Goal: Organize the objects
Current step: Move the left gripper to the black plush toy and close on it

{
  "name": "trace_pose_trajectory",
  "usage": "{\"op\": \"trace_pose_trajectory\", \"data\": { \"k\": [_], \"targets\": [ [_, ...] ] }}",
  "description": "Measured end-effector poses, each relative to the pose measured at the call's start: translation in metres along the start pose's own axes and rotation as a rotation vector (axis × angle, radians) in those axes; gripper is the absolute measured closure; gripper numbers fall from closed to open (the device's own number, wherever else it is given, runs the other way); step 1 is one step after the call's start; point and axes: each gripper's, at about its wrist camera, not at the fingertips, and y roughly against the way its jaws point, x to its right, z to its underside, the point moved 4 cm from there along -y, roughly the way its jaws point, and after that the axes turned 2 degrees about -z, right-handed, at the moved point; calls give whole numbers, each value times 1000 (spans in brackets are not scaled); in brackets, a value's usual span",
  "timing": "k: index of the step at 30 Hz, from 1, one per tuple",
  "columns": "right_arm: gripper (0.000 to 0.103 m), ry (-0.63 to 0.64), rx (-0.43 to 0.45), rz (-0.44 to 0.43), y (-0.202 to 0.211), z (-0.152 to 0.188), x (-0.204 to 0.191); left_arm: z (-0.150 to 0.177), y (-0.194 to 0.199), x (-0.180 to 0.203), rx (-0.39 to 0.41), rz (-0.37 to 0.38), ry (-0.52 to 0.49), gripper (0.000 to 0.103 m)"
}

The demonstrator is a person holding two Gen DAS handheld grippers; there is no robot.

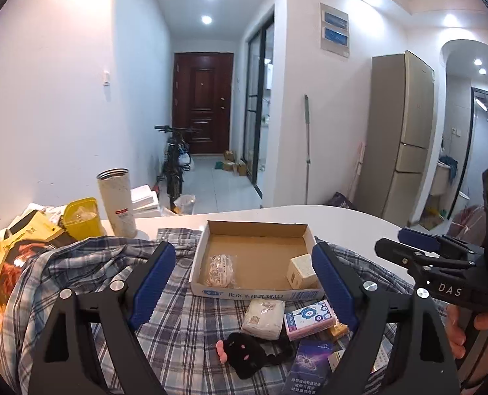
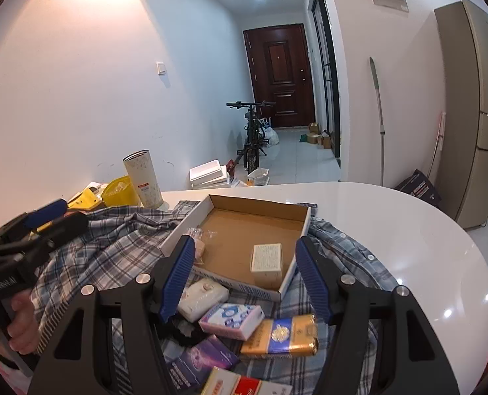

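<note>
Two items already in the cardboard box (image 2: 244, 227): a wrapped snack (image 1: 222, 270) and a small cream carton (image 2: 266, 261); still loose on the plaid shirt (image 2: 119, 247) over the white surface (image 2: 392, 217): tissue pack (image 2: 202, 295), pink pack (image 2: 231, 320), gold bar (image 2: 279, 335), purple box (image 2: 207, 358); left gripper (image 1: 242, 283) wide open, empty; right gripper (image 2: 242, 279) parted, empty; sorting barely begun.

The cardboard tray (image 2: 296, 215) sits on the plaid shirt (image 2: 119, 247) (small box (image 2: 266, 261) inside). Packets (image 2: 230, 319) lie before it.
</note>
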Motion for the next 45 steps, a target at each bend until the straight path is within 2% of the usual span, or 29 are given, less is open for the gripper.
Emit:
{"op": "trace_pose_trajectory", "data": {
  "k": [7, 11, 14, 18, 19, 21, 23, 25, 27, 30, 34, 39, 45],
  "targets": [
    [38, -6, 16, -10, 22, 16, 0, 28, 18, 13, -9, -5, 8, 16],
    [34, 18, 37, 8, 37, 26, -3, 44, 29, 20, -14, -37, -20, 16],
    [32, 13, 39, 15, 44, 36, -3, 50, 40, 20, 3, -45, 0, 16],
    [27, -20, 20, 6, 45, 53, -1, 58, 47, 24, 14, -50, 2, 8],
    [26, -26, 16, 10, 46, 56, -1, 59, 47, 25, 14, -51, -7, 3],
    [23, -31, 13, 11, 47, 59, -1, 62, 47, 28, 16, -59, -27, 0],
    [12, -35, 16, 14, 49, 62, 0, 63, 44, 27, 8, -72, -32, 0],
    [7, -24, 32, 40, 53, 63, 1, 64, 40, 26, -6, -65, -23, 0],
    [2, -16, 37, 60, 53, 62, 3, 65, 33, 23, -34, -60, -5, 0],
    [1, -21, 40, 76, 53, 60, 8, 69, 19, 17, -100, -52, 29, 0],
    [1, -28, 38, 88, 48, 59, 13, 80, -7, 6, -247, -63, 109, 0],
    [1, -40, 34, 103, 41, 60, 19, 98, -47, -6, -416, 16, 232, 0],
    [1, -31, 29, 120, 39, 61, 24, 113, -88, -9, -567, 25, 239, 2]
  ]
}}
